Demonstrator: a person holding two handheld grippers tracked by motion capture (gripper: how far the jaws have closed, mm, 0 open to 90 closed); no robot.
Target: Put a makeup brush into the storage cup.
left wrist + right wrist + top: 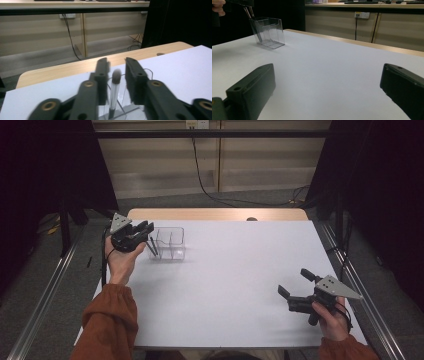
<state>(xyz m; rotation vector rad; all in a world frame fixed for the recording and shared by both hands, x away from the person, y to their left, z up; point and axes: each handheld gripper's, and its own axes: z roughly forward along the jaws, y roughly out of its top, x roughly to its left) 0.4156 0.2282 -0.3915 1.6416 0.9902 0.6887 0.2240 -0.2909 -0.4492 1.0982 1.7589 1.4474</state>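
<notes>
At the clear plastic organiser (170,243), left gripper (117,68) jaws stand apart around the upright black-handled brush (115,87), apparently releasing it; next, lift clear. Right gripper (295,285) gapes idle.

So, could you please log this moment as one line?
left gripper: open around brush | brush: standing in clear holder | right gripper: open, empty | table

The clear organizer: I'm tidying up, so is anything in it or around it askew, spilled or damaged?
Nothing stands out. The organizer stands upright and intact; the brushes lean in its left end, one between the left gripper's open jaws.
</notes>
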